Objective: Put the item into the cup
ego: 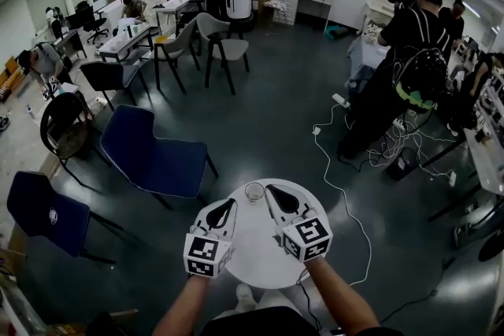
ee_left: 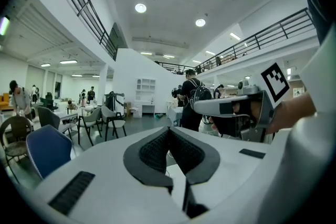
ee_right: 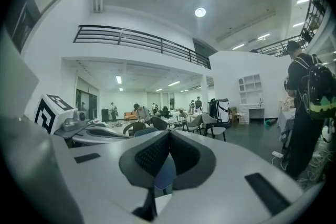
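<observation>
Left gripper and right gripper hover closed and empty beside the clear cup; no item shows, so open jaws before reaching.

In the head view the cup, just ahead of both jaw tips, was too small to tell whether any item lay inside it. The left gripper and right gripper hid much of the round surface beneath them. The person's forearms were cut off by the bottom edge. In both gripper views the cup stayed hidden below the jaws.
</observation>
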